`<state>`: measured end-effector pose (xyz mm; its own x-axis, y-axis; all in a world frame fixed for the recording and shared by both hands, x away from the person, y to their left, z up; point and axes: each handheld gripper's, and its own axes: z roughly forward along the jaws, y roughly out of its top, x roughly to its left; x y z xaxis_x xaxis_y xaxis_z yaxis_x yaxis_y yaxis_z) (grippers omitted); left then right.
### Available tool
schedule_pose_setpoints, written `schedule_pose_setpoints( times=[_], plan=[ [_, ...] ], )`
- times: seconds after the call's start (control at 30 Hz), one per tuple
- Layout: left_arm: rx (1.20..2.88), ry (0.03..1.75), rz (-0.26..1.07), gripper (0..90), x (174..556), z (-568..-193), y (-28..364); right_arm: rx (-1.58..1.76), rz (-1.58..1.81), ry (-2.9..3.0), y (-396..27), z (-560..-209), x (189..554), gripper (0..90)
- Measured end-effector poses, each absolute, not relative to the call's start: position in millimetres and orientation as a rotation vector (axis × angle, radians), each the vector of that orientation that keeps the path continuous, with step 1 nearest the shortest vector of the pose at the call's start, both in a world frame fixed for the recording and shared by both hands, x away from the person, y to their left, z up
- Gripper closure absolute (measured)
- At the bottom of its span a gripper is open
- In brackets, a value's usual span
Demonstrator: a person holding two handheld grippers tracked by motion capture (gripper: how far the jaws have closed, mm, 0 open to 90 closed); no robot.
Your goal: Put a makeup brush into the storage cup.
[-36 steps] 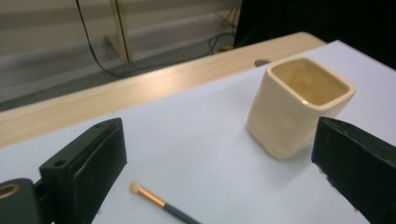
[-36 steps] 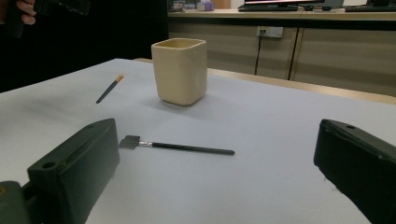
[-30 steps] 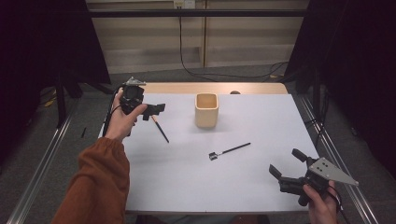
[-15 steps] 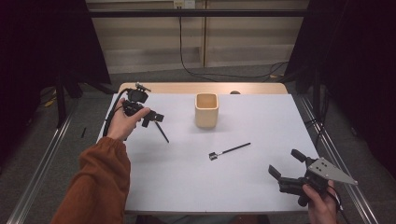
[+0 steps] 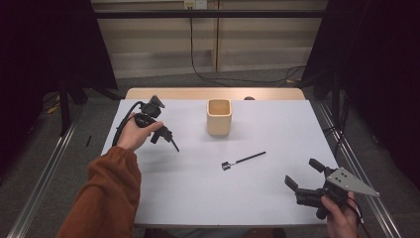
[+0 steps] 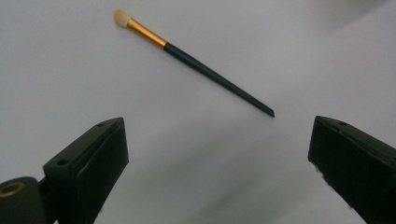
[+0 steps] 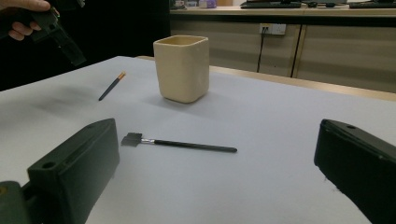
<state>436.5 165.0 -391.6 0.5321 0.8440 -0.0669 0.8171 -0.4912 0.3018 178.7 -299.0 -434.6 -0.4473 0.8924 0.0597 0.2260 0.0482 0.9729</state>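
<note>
Nearest me, my right gripper (image 5: 303, 176) hovered at the table's (image 5: 198, 193) near right corner, jaws spread wide and holding nothing. Beyond it lay the flat-headed brush (image 7: 180, 144), then the beige cup (image 5: 219, 117). Farther left, my left gripper (image 5: 166, 136) hung with jaws wide apart just above the gold-banded brush (image 6: 191, 63), not touching it.
</note>
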Motion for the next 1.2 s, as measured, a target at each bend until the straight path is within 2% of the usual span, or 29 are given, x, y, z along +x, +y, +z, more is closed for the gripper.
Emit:
schedule_pose_setpoints(
  times=[0.27, 0.6, 0.93, 1.2],
  plan=[
    [2.529, 1.382, 0.140, 4.3, 440, -400, 160, 1.132, 1.436, 1.735, -298, -435, 179, 0.0],
    [2.451, 1.482, 0.112, 5.3, 452, -409, 160, 1.129, 1.433, 1.738, -298, -435, 179, 0.0],
    [2.392, 1.632, 0.048, 14.2, 467, -416, 152, 1.131, 1.433, 1.733, -298, -435, 179, 0.0],
    [2.408, 1.688, 0.049, 19.9, 478, -423, 149, 1.130, 1.434, 1.736, -298, -435, 179, 0.0]
  ],
)
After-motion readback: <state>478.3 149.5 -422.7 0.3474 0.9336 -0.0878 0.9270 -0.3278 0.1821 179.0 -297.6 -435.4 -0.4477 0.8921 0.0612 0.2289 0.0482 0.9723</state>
